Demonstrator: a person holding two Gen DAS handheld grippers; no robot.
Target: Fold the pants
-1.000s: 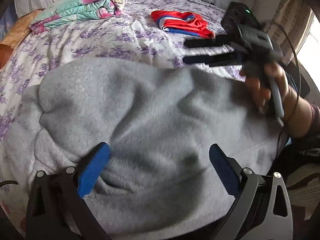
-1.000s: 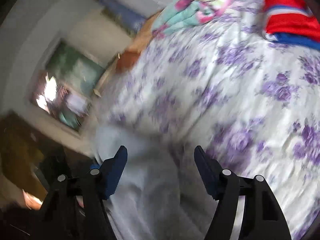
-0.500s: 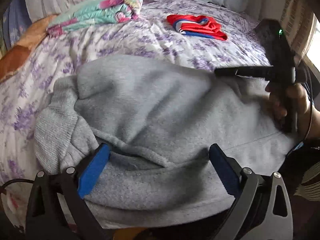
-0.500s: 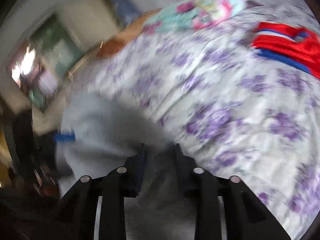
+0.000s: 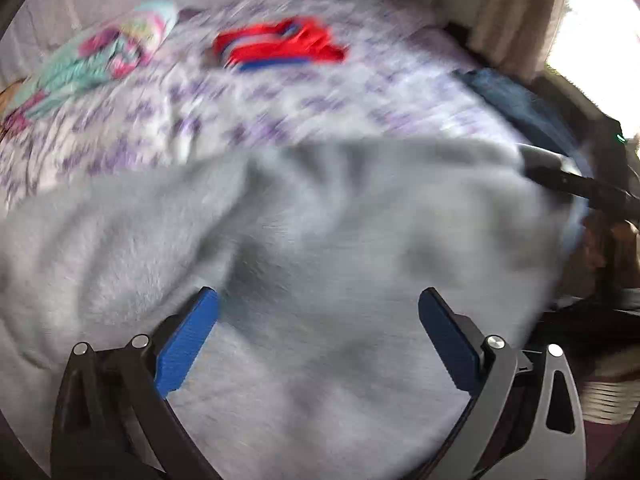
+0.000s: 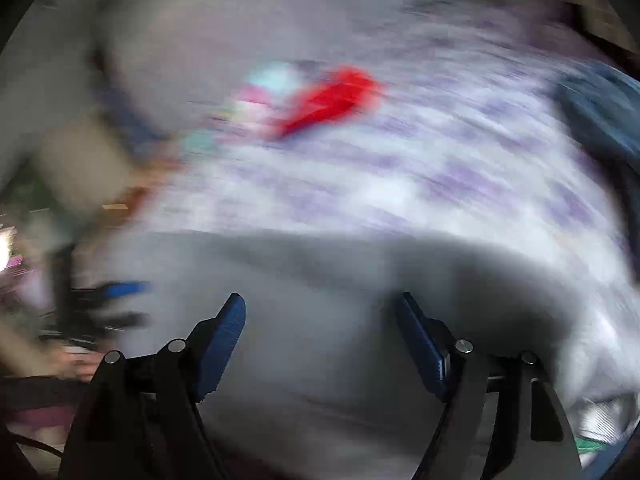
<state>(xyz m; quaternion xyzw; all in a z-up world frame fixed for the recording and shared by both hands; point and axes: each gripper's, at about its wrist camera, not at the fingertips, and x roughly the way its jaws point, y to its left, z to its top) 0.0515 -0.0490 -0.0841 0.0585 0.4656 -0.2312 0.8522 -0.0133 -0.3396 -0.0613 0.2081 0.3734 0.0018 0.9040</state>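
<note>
A: Start at the left of the left wrist view. What is there?

B: In the upper left a folded turquoise and pink blanket [image 5: 92, 64] lies on the purple-flowered bedsheet [image 5: 280, 108]. To the right of it, top centre, sits a red and blue garment [image 5: 276, 46]. All of it is smeared by blur.

A: And the pants?

B: The grey fleece pants [image 5: 320, 240] fill the middle and lower part of that frame, rumpled, lying on the sheet. The left gripper [image 5: 318, 340] hangs over them at the bottom with its blue pads [image 5: 188, 344] spread wide. Nothing is pinched between them, only fleece below.

A: Further right?

B: At the right edge the right gripper [image 5: 560, 176] reaches in at the pants' right end. Whether it touches the cloth I cannot tell. Above it, a dark blue cloth [image 5: 516, 100] lies at the edge of the bed.

A: Now the right wrist view, from the left again.

B: Heavy blur. At lower left, the left gripper's blue tip [image 6: 124, 290] shows. In the bottom centre the right gripper [image 6: 320, 344] has its jaws partly apart and closing, with grey fleece [image 6: 320, 280] seen through the gap. The pads press on nothing that I can make out. The red garment [image 6: 332, 98] is a streak above the centre.
</note>
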